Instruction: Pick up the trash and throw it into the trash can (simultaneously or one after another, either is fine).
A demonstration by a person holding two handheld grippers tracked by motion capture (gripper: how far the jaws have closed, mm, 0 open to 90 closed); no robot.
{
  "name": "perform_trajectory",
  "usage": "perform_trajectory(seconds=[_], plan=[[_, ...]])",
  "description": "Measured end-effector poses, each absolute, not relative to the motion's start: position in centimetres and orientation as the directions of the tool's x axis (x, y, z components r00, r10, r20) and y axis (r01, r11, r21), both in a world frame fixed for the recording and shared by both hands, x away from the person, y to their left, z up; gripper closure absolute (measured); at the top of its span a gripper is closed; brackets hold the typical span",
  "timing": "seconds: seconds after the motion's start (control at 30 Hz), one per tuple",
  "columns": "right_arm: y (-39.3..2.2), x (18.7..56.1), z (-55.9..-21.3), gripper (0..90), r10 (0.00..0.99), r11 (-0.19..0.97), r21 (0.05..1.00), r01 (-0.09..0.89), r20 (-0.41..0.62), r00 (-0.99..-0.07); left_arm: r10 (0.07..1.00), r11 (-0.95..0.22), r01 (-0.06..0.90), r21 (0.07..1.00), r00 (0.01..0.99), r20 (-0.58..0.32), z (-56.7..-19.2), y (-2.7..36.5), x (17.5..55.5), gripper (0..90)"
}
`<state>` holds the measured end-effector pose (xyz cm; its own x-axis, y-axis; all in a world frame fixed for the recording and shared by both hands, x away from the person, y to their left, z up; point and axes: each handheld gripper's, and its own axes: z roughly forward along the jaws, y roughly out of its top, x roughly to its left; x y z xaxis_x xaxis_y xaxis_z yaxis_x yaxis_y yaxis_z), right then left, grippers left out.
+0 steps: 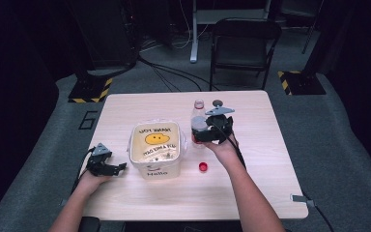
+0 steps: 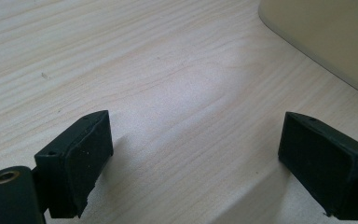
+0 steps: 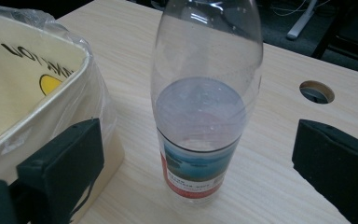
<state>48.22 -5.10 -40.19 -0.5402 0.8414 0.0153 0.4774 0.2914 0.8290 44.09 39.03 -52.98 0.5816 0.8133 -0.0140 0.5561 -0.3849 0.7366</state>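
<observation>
While the right claw [image 1: 199, 134] sits around the plastic bottle [image 3: 203, 116], its jaws are spread wide with clear gaps on both sides, so the pads aren't pressing on it at all. That bottle stands upright on the counter [image 1: 251, 183], just beside the cream tub [image 1: 155, 150], capless as far as I can see from the high view, with a bit of water in it and a blue and red label down low. Its neck is cut off at the top of the right claw's view. A small red cap [image 1: 203, 167] lies on the counter a little nearer the person, close to the tub's corner. That tub has a plastic bag liner with a yellow smiley on it. Over on the other side, the left claw [image 2: 193, 158] hangs just above bare counter with jaws wide apart and nothing between them, the tub's wall just off to one side.
</observation>
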Motion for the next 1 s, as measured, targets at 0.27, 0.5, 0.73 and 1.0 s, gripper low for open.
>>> perform_trajectory(seconds=[0.27,0.5,0.73,1.0], plan=[[-4.7,49.4,-40.4,0.7,0.85,0.3,0.812,0.5,0.01,-0.526,0.814,-0.384,0.556,0.737,0.581,-0.014,-53.0,39.0,44.1,9.7],[-4.2,50.5,-40.7,3.4,0.853,0.301,0.811,0.502,0.007,-0.522,0.813,-0.385,0.556,0.737,0.582,-0.014,-53.0,39.0,44.1,9.7],[-3.6,51.0,-40.8,8.5,0.851,0.314,0.81,0.495,-0.008,-0.526,0.813,-0.386,0.557,0.736,0.582,-0.013,-53.0,39.0,44.1,9.7],[-2.8,51.2,-40.8,15.8,0.846,0.32,0.819,0.476,-0.022,-0.532,0.813,-0.384,0.556,0.737,0.582,-0.015,-53.0,39.1,44.1,9.7]])
